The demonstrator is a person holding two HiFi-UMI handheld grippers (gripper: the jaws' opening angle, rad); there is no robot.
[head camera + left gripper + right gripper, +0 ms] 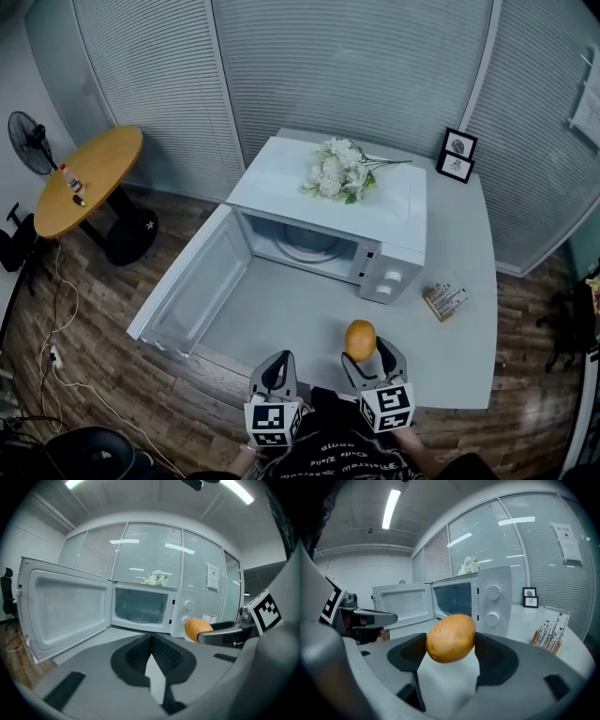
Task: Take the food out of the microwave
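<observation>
An orange-yellow round fruit (360,339) hangs just above the grey table's near edge, with my right gripper (362,354) shut on it. In the right gripper view the fruit (451,638) fills the space between the dark pads. The white microwave (394,253) stands behind it with its door (192,281) swung wide to the left. Inside it I see only the glass turntable (305,246). My left gripper (279,361) hovers beside the right one, jaws together and holding nothing. From the left gripper view the fruit (198,627) shows at the right, in front of the microwave (140,609).
White flowers (337,171) lie on top of the microwave. Two framed pictures (457,155) stand at the table's back right, and a small card holder (445,300) sits right of the microwave. A round wooden table (89,178) and a fan (33,141) stand at the far left.
</observation>
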